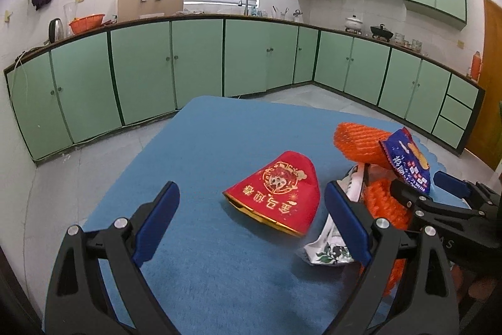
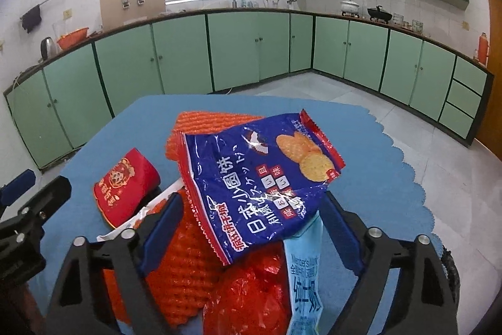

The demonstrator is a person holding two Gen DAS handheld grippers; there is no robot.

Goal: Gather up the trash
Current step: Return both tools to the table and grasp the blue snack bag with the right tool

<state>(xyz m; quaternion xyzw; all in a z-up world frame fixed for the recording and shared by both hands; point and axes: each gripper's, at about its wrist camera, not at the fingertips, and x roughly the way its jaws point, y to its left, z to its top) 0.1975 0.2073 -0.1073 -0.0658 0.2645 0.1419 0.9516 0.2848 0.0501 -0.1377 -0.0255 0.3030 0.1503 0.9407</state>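
Likely the right gripper, spread w/ pads astride the blue biscuit bag, snags orange foam net too; left gripper spread, empty, red packet at 12 o'clock.

"日式小圆饼" on blue biscuit bag

Left hand-held gripper gapes over a red packet on the blue cloth.
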